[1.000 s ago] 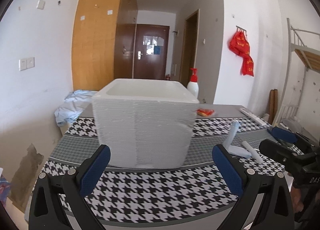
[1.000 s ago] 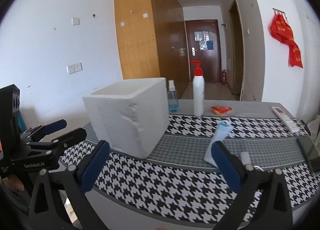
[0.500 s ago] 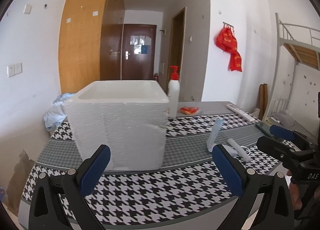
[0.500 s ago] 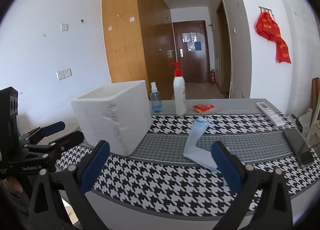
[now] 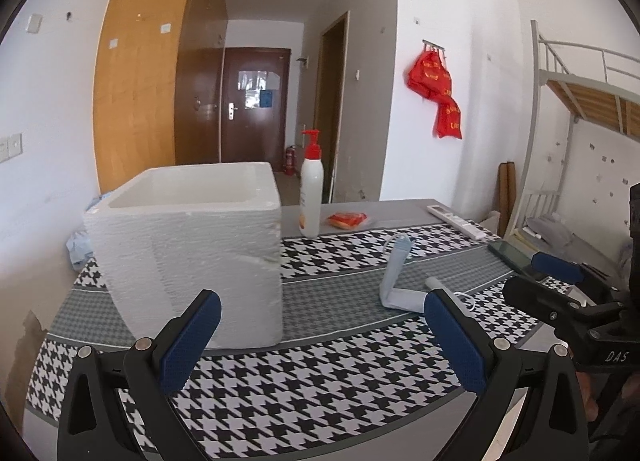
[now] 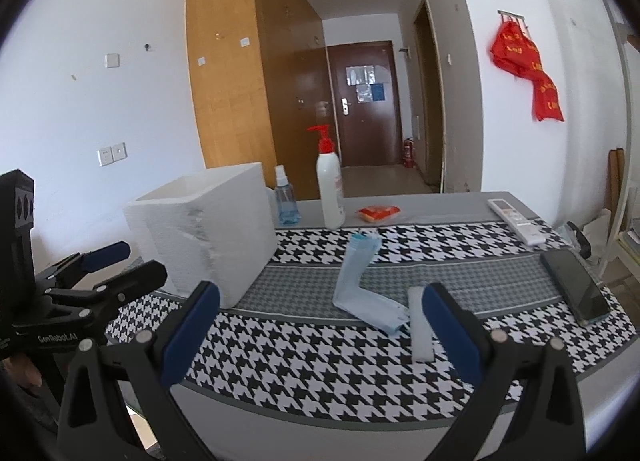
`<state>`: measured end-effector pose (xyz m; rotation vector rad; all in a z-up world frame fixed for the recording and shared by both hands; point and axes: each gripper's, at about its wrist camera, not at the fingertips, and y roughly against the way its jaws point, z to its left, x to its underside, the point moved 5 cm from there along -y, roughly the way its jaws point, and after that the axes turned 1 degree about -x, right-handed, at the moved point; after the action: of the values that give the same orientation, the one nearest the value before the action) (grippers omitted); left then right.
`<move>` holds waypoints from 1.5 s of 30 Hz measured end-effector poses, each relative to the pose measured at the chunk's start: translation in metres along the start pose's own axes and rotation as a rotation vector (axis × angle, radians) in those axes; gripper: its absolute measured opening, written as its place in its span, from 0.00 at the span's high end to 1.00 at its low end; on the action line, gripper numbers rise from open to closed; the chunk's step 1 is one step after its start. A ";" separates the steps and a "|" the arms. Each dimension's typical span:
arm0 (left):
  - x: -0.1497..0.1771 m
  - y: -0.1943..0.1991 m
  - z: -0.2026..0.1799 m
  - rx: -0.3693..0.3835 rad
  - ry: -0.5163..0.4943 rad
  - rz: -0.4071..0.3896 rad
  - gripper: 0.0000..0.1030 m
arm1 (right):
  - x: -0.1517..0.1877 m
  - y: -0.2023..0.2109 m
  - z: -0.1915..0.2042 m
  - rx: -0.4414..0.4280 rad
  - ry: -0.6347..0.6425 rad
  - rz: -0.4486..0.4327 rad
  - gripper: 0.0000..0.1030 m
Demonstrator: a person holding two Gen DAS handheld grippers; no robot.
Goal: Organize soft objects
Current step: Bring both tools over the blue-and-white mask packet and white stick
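while both jaws gape wide and empty, the left hand-held gripper (image 5: 320, 337) faces the white foam box (image 5: 188, 249) on the worktop (image 6: 320, 353) — the right hand-held gripper (image 6: 320, 333) faces the bent pale-blue mask (image 6: 360, 285), lying right of the box beside a white roll (image 6: 420, 329).

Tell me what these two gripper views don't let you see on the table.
- Inside of the foam box: both views, its own walls hide the bottom.
- Spray bottle: left wrist view, behind the box; lower part cut off in right wrist view.
- Pump bottle label: too small to read.
- White strip: partly behind a right gripper finger.
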<state>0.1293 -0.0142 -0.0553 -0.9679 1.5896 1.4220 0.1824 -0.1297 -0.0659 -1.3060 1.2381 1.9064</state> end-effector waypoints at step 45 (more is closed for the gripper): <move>-0.009 -0.085 -0.068 0.094 -0.115 0.140 0.01 | 0.019 -0.022 -0.072 0.134 -0.083 0.066 0.01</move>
<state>0.2062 -0.0891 -0.0762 -0.7196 1.6496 1.4561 0.2241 -0.1857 -0.1002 -1.1194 1.3571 1.8673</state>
